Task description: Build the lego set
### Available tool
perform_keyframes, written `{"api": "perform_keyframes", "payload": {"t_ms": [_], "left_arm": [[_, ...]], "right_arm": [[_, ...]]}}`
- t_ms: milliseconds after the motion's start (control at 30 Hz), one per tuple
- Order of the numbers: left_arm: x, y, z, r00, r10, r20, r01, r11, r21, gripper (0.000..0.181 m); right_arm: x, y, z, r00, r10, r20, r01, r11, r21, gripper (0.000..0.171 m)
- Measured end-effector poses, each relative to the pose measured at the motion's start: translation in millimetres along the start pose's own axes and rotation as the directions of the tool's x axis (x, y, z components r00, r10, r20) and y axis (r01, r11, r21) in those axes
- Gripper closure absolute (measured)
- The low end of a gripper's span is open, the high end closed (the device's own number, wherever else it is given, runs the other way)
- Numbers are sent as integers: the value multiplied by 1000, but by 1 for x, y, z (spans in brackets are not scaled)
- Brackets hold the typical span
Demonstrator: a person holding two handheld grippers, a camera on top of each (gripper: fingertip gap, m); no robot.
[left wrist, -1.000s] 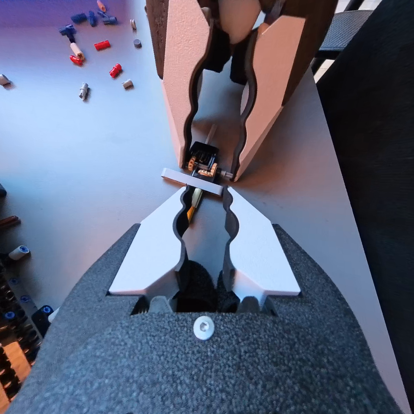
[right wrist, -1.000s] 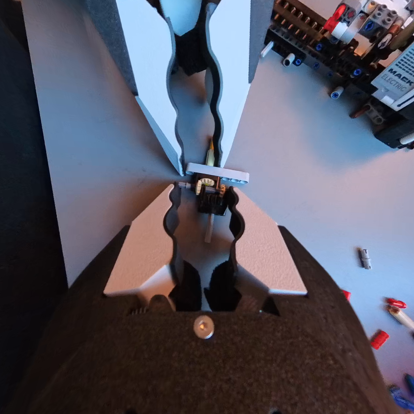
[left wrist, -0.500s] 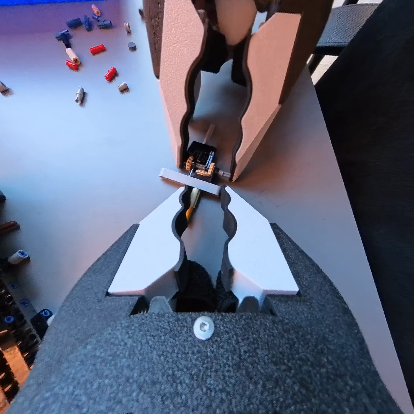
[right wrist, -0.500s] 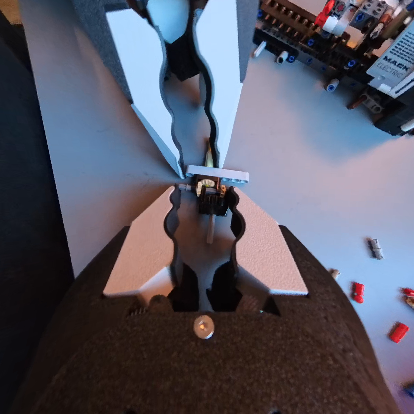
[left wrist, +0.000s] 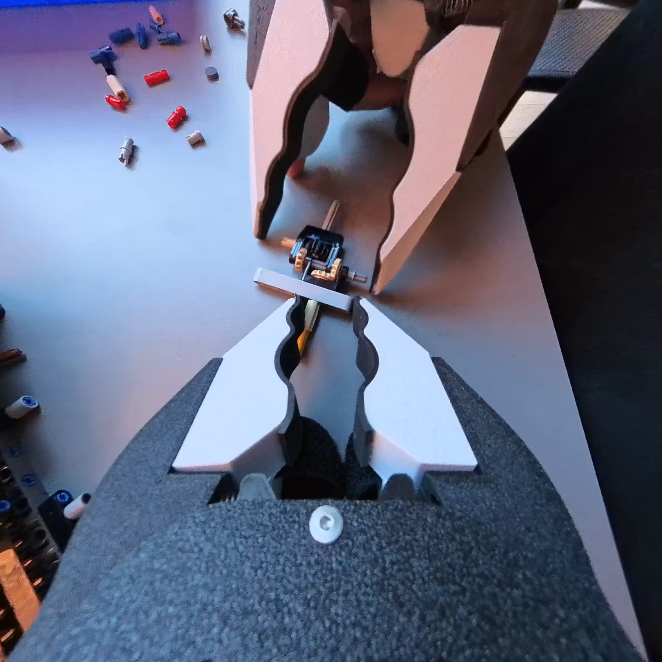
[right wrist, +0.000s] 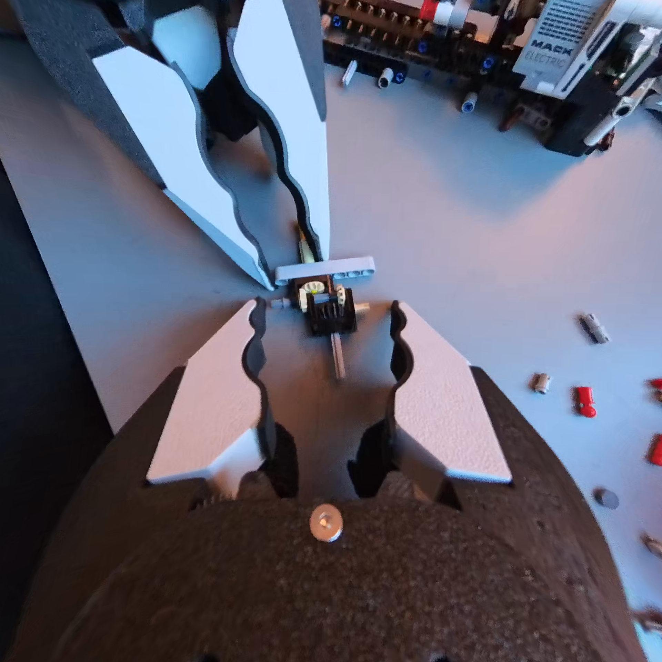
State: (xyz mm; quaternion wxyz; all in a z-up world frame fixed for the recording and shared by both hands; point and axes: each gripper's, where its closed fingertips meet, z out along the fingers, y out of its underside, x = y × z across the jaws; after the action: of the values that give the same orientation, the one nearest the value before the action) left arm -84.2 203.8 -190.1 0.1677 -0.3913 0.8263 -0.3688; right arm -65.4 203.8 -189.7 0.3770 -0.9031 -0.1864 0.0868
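A small black frame with tan gears (left wrist: 317, 250) lies on the grey table near its right edge, joined to a light grey beam (left wrist: 286, 286) set crosswise. A grey axle (right wrist: 338, 358) sticks out of the frame's back and a yellow axle (left wrist: 304, 340) out of the beam's side. My left gripper (left wrist: 326, 302) is partly open, its tips against the beam and the yellow axle lying between its fingers. My right gripper (right wrist: 326, 306) is wide open, with the frame (right wrist: 331, 311) lying loose between its tips. Each gripper shows in the other's view: the left in the right wrist view (right wrist: 295, 272), the right in the left wrist view (left wrist: 318, 263).
Loose red, blue and tan pins (left wrist: 156, 77) lie scattered at the far left, and some show in the right wrist view (right wrist: 584, 401). A partly built truck model (right wrist: 537, 53) stands behind the left gripper. The table edge and a dark chair (left wrist: 591, 322) are close on the right. Both grippers' tips are close together, under 4 cm apart.
My right gripper has opened wide and let go of the black gear frame, which now lies on the table. My left gripper stays in place against the beam.
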Motion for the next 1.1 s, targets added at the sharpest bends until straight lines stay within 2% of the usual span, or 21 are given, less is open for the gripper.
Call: {"api": "perform_keyframes", "payload": {"t_ms": [100,367,400,467,500,633,700,833,967,1100], "left_arm": [[1,0,0,1000,0,1,0,1000,0,157],[1,0,0,1000,6,6,-6,1000,2,157],[0,0,0,1000,-2,0,2,1000,1,151],[-1,1,-2,1000,-13,-18,13,1000,-7,123],[-3,2,-3,1000,-12,-26,12,1000,-17,117],[-12,2,-5,998,20,-67,-22,1000,-22,88],[-11,1,0,993,43,-112,-48,998,-44,83],[-14,-3,7,985,113,-129,-119,992,-39,98],[-11,-7,9,983,120,-138,-121,993,-3,125],[-10,-8,9,985,114,-133,-115,993,-1,125]], "right_arm": [[-5,-2,3,998,-58,13,58,998,12,117],[-5,-2,1,998,-43,36,42,999,29,117],[-5,-2,1,998,-40,40,38,999,29,115],[-4,-1,0,999,-36,31,35,999,22,104],[-3,1,0,999,-43,18,43,999,17,102],[-6,2,-1,999,-54,10,53,998,21,104],[-6,1,-1,998,-66,10,66,998,25,107],[-5,0,0,997,-68,24,67,997,28,112],[-5,-1,1,997,-68,35,67,997,30,118],[-5,-1,0,997,-67,39,66,997,32,118]]}}
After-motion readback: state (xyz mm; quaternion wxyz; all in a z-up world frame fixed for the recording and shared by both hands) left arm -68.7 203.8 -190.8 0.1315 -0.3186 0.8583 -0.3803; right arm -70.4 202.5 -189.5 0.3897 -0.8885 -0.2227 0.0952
